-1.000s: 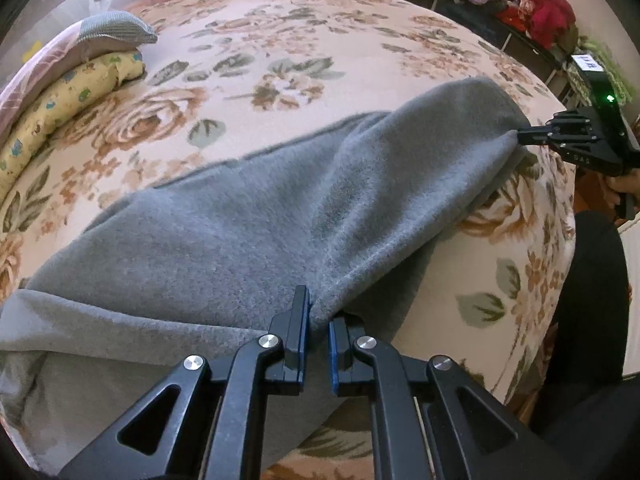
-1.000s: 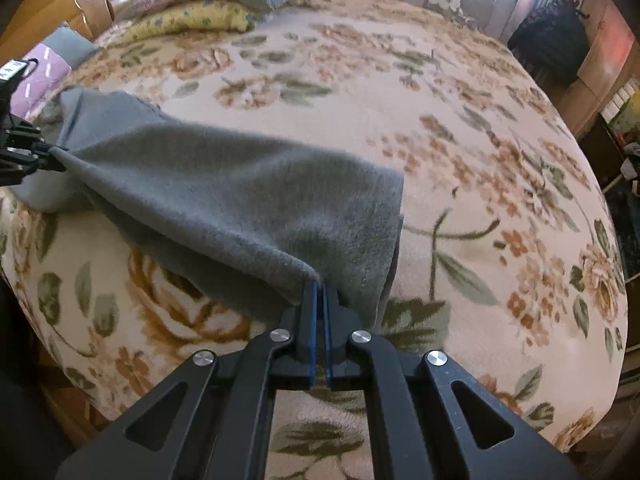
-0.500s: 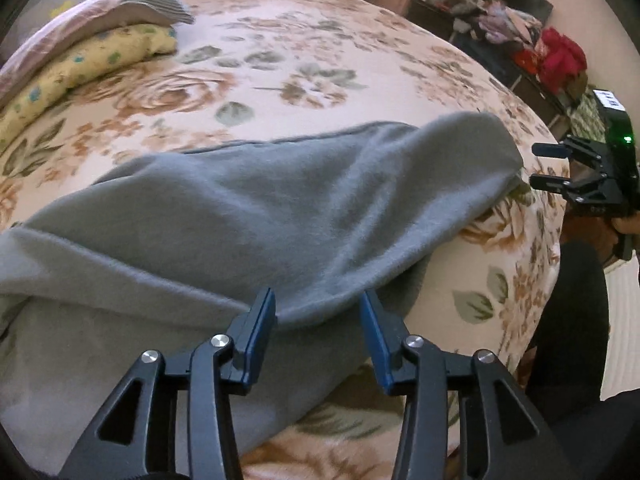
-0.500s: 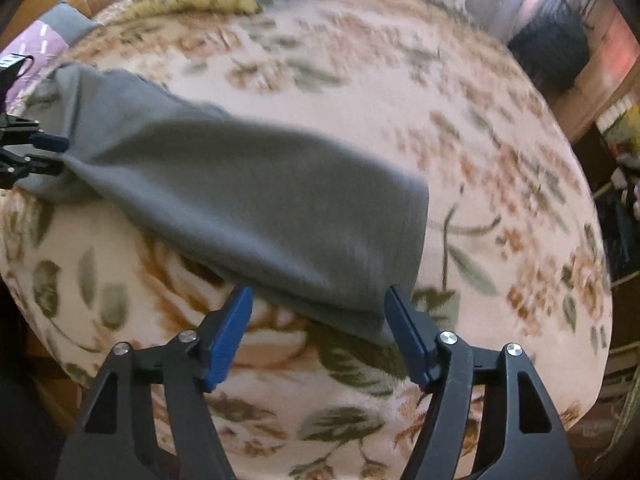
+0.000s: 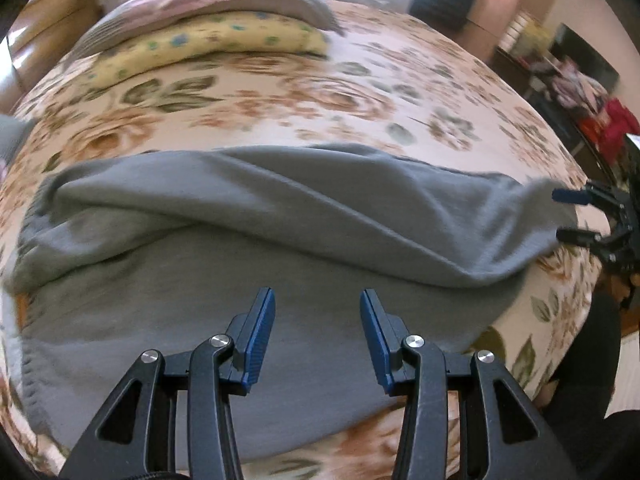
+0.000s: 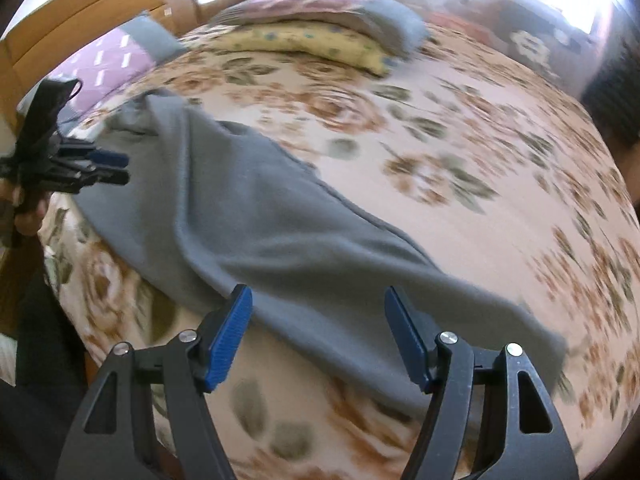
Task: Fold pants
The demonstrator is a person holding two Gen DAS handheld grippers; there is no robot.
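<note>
Both grippers hang over the bed, jaws spread, gripping nothing: the left gripper (image 5: 317, 334) and right gripper (image 6: 318, 336) each have the grey pants (image 5: 300, 216) lying flat just ahead, on the floral bedspread (image 5: 320, 100).

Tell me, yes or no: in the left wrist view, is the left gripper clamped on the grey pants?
No: the left gripper stands open above the grey pants, which lie on the floral bedspread, with no cloth pinched between its blue pads.

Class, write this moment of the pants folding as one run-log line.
left hand-held gripper: open, empty | right hand-held gripper: open, empty | grey pants: lying folded lengthwise on floral bedspread
</note>
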